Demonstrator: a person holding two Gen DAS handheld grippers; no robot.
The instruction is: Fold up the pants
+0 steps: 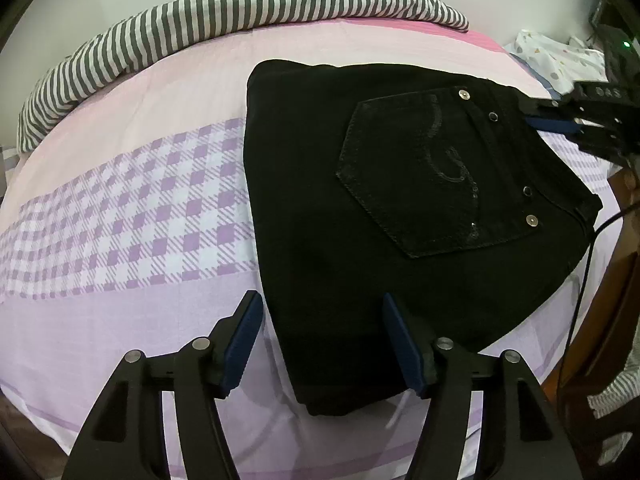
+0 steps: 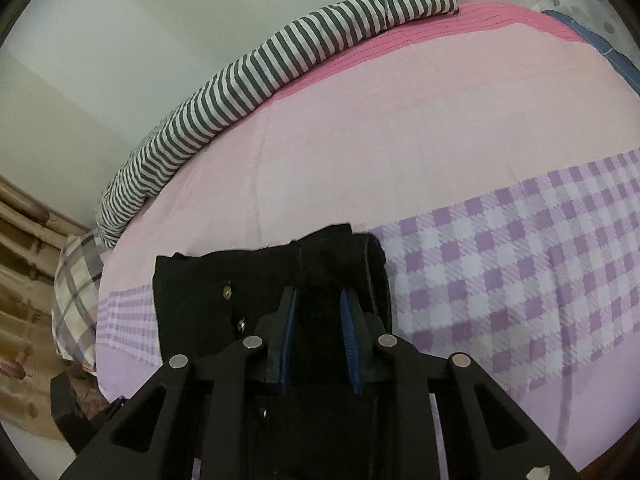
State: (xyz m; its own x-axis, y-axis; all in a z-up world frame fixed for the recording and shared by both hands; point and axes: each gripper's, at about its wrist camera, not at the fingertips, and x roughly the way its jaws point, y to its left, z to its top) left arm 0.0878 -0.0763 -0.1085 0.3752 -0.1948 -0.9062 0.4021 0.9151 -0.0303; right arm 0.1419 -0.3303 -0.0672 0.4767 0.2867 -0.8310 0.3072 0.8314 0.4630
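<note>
Black pants (image 1: 400, 200) lie folded on the bed, a stitched back pocket (image 1: 432, 176) facing up. My left gripper (image 1: 322, 332) hangs open over their near corner. One of its fingers is above the cloth and the other above the sheet, and neither pad presses. At the far right my right gripper (image 1: 560, 120) meets the waistband edge. In the right wrist view that gripper (image 2: 318, 308) is shut on a bunched fold of the pants (image 2: 200, 292), with black cloth filling the narrow gap between its blue pads.
The bed sheet (image 1: 120, 220) is pink with a purple checked band. A striped blanket (image 1: 200, 12) runs along the far edge by the wall. A plaid pillow (image 2: 76, 280) and a curtain (image 2: 24, 280) are at the left. A black cable (image 1: 584, 280) hangs at the bed's right edge.
</note>
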